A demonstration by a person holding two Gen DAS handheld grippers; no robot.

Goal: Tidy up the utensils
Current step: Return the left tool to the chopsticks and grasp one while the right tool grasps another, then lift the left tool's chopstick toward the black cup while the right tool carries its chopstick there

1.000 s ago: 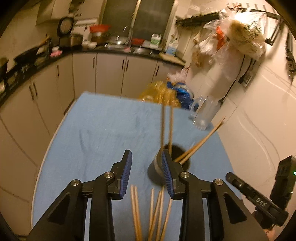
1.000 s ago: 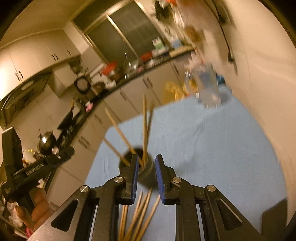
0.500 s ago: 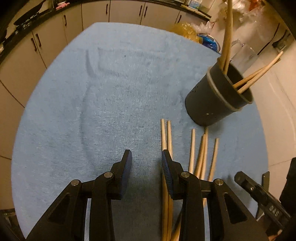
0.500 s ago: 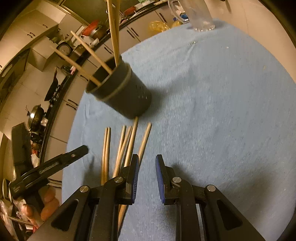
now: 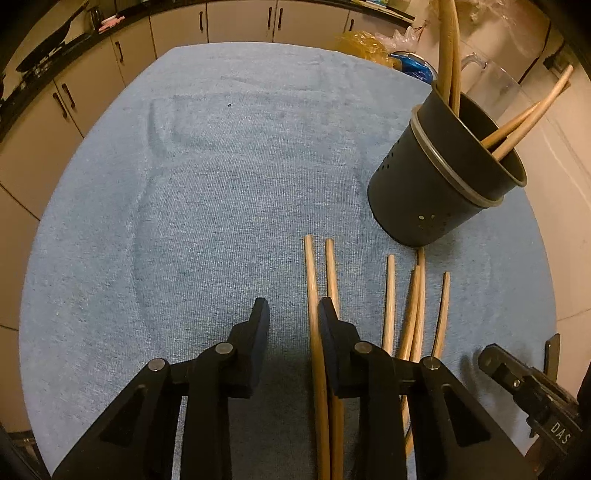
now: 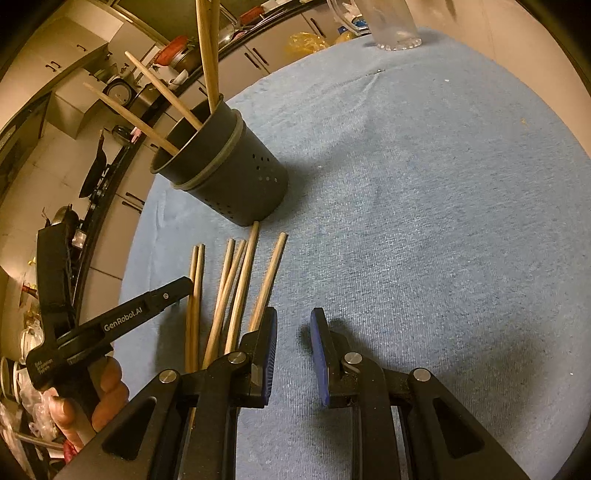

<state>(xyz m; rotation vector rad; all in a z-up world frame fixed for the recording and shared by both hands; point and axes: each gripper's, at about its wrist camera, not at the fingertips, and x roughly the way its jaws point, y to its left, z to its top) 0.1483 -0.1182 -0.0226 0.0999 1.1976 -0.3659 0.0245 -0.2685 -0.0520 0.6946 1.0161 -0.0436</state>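
A dark grey perforated utensil holder [image 5: 439, 173] stands on the blue cloth with several wooden chopsticks upright in it; it also shows in the right wrist view [image 6: 229, 173]. Several loose chopsticks [image 5: 410, 310] lie flat on the cloth just in front of it, also seen in the right wrist view [image 6: 236, 280]. My left gripper [image 5: 291, 317] is open and empty low over the cloth; the leftmost chopstick pair [image 5: 310, 280] runs under its right finger. My right gripper [image 6: 293, 325] is open and empty, just right of the loose chopsticks.
The blue cloth [image 5: 184, 184] covers the table. A clear glass pitcher [image 6: 391, 22] stands at the far edge by the wall. Yellow and blue bags [image 5: 365, 44] lie at the far end. Kitchen cabinets [image 5: 110, 55] lie beyond.
Both grippers tilted down from the holder's rim and drew back toward the near ends of the loose chopsticks. In the last half second they shifted only slightly. Both stayed open.
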